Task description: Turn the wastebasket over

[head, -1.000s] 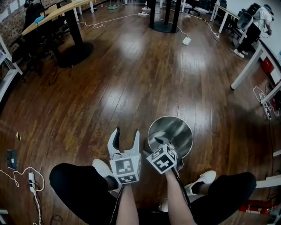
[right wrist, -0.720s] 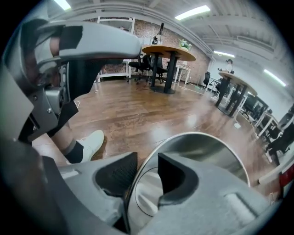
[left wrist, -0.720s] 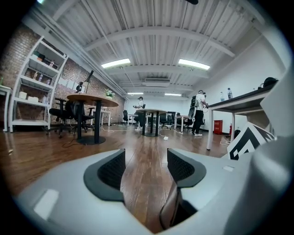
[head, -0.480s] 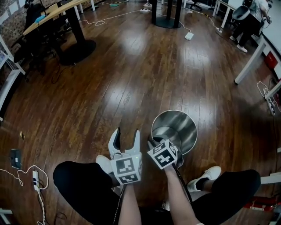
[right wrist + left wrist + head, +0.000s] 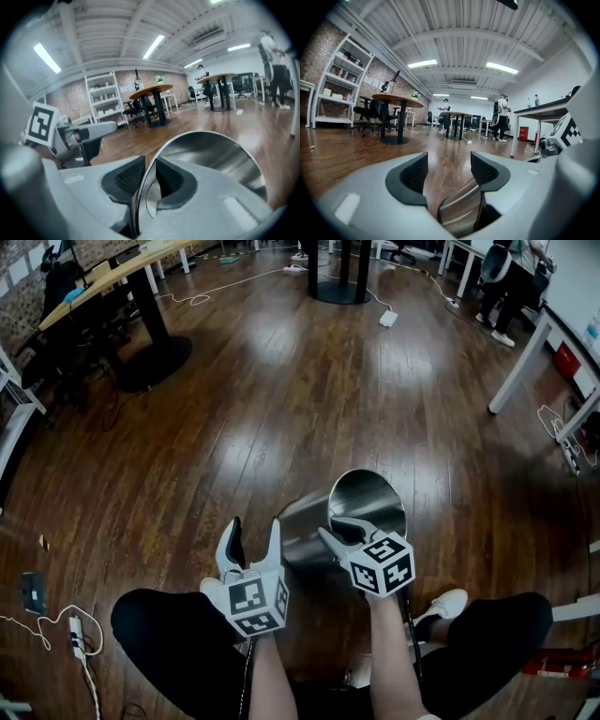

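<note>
The shiny steel wastebasket (image 5: 361,502) is tilted off the wooden floor, its mouth facing up and away and its side wall showing on the left. My right gripper (image 5: 330,528) is shut on the near rim, one pad inside and one outside; in the right gripper view the thin rim of the wastebasket (image 5: 211,154) runs between the pads of the right gripper (image 5: 149,176). My left gripper (image 5: 251,538) stands open just left of the basket's wall, with nothing between its fingers. In the left gripper view, the left gripper (image 5: 449,171) shows a bit of the wastebasket (image 5: 459,213) below its jaws.
My knees and a white shoe (image 5: 441,606) flank the basket. A power strip with cables (image 5: 70,629) lies at the left. A round-based table (image 5: 141,362) stands far left, white desk legs (image 5: 520,367) at the right, and a person (image 5: 511,277) at the back.
The right gripper closed on the basket's rim and rose, tipping the upright basket so its side now shows. The left gripper stayed open and hardly moved.
</note>
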A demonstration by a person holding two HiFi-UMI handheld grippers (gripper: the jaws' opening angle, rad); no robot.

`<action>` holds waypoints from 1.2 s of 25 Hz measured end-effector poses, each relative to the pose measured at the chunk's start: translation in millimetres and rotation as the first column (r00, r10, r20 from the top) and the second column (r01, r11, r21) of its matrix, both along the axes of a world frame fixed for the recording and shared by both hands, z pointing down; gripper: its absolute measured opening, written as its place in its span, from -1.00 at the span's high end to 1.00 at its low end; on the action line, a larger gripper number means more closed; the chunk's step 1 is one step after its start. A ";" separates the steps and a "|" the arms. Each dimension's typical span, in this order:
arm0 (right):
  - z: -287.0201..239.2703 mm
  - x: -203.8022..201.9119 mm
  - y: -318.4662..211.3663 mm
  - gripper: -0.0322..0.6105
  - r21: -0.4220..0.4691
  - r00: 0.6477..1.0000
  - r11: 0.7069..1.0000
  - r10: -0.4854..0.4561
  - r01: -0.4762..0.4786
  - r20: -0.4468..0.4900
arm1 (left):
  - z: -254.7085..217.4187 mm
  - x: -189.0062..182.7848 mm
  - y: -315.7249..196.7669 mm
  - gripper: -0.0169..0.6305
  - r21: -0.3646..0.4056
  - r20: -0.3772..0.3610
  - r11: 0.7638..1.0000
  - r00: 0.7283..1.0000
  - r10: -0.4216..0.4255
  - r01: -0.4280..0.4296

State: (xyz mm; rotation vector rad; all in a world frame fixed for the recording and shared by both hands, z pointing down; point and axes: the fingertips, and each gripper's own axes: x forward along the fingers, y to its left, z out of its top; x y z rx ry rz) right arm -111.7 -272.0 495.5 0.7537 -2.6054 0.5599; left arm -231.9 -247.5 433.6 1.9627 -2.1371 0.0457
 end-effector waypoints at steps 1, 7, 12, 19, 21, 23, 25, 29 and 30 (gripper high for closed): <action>-4.8 4.3 -2.3 0.70 -0.013 0.998 1.000 0.003 -0.002 0.069 | -0.9 0.5 -0.7 -0.01 0.001 -0.002 1.000 1.000 0.002 -0.002; -12.3 55.8 -3.4 0.70 -0.001 0.958 1.000 0.030 -0.031 0.284 | 3.8 10.6 -4.2 -0.01 -0.016 0.006 0.999 1.000 0.028 -0.028; -4.8 109.1 -5.9 0.71 -0.034 0.947 0.996 0.085 -0.078 0.309 | 10.3 25.6 -10.1 -0.01 -0.034 0.011 0.997 0.998 0.066 -0.066; 19.8 162.3 -15.7 0.68 -0.118 0.948 0.959 0.275 -0.258 0.162 | 18.1 52.7 -20.1 -0.01 -0.052 0.014 0.991 0.993 0.121 -0.120; 22.4 172.7 -19.1 0.68 -0.144 0.929 0.942 0.325 -0.302 0.177 | 21.3 58.9 -21.6 -0.01 -0.061 0.014 0.989 0.991 0.133 -0.131; 26.4 180.5 -18.6 0.68 -0.179 0.916 0.931 0.351 -0.318 0.197 | 23.1 60.9 -22.2 -0.01 -0.065 0.013 0.989 0.990 0.137 -0.136; 32.3 188.0 -18.2 0.68 -0.222 0.898 0.918 0.377 -0.329 0.228 | 24.5 61.0 -22.6 -0.01 -0.066 0.011 0.988 0.990 0.138 -0.137; 52.6 214.8 -18.2 0.68 -0.309 0.829 0.866 0.480 -0.394 0.287 | 29.2 69.7 -24.1 -0.01 -0.075 0.009 0.984 0.987 0.162 -0.161; 59.3 223.8 -17.7 0.68 -0.333 0.805 0.846 0.513 -0.416 0.297 | 29.9 72.5 -24.5 -0.01 -0.076 0.010 0.983 0.986 0.168 -0.167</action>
